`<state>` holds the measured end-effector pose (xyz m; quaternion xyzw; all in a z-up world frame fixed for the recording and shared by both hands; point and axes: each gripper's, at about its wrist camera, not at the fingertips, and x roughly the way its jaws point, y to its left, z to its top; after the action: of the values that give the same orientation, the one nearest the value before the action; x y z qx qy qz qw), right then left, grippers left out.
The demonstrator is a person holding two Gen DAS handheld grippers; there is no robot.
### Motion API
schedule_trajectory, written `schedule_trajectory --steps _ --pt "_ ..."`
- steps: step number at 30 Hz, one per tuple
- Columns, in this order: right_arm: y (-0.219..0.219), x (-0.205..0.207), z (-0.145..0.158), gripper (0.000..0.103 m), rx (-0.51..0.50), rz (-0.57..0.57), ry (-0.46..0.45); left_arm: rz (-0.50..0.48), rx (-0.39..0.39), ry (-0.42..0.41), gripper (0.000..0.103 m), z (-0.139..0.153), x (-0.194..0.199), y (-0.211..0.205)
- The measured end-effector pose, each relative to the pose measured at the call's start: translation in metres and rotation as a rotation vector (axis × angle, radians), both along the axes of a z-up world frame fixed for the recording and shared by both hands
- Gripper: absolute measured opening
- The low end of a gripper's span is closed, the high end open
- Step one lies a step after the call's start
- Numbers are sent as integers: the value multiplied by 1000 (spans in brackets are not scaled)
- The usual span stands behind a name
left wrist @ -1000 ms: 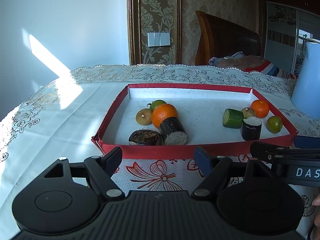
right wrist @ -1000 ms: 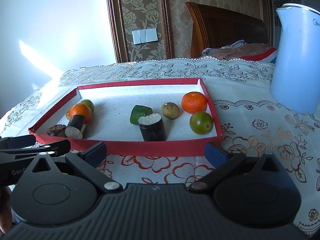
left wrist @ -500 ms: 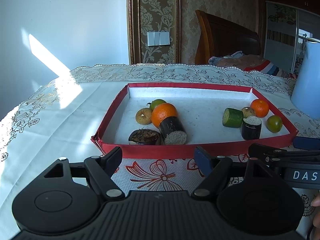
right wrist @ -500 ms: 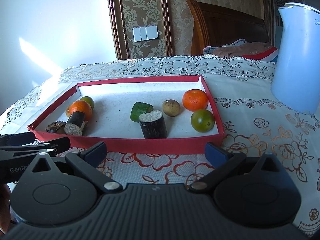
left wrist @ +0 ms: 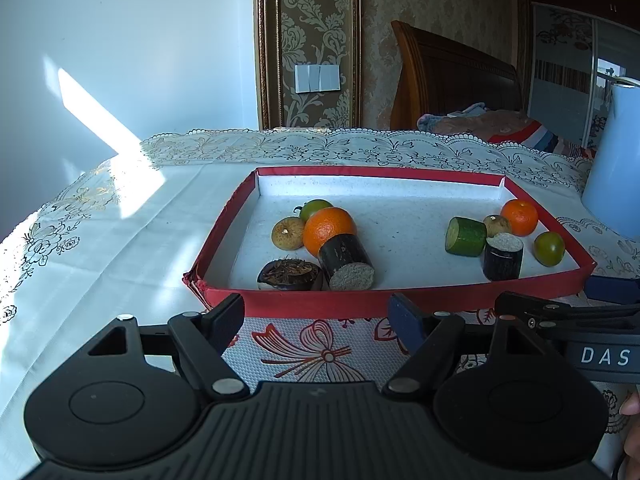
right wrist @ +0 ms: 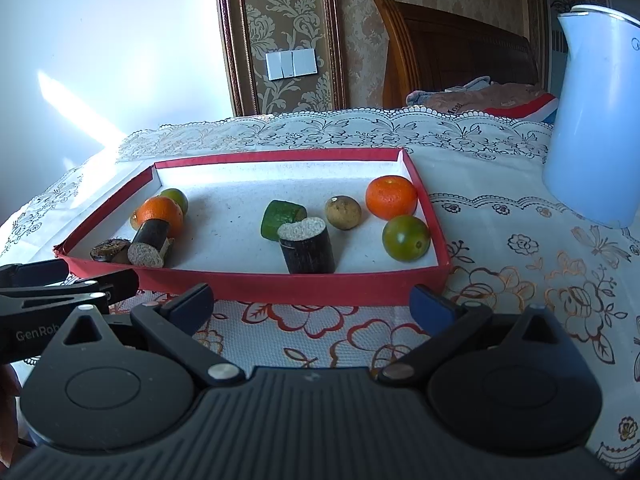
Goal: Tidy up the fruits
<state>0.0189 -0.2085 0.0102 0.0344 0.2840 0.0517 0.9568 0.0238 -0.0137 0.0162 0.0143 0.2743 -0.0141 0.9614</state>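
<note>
Two grippers, my left (left wrist: 318,318) and right (right wrist: 314,302), sit spread and empty just before the red tray (right wrist: 256,286) of fruit.

White letters "DAS" show on the side of the right gripper (left wrist: 592,300), cut off at the picture's edge. In the right wrist view, "GenRob" reads on the left gripper (right wrist: 64,280), also cut off. On the jug (right wrist: 596,120), a mark too cropped to read.
</note>
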Motion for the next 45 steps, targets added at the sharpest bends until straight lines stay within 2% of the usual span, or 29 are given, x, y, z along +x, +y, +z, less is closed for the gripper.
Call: schedule_trajectory --steps 35,40,45 --pt "0 0 -1 103 -1 0 3 5 -14 7 79 1 0 2" --pt "1 0 -2 103 -4 3 3 6 -4 1 79 2 0 0" --pt "1 0 -2 103 -4 3 4 13 43 -49 79 5 -6 -3"
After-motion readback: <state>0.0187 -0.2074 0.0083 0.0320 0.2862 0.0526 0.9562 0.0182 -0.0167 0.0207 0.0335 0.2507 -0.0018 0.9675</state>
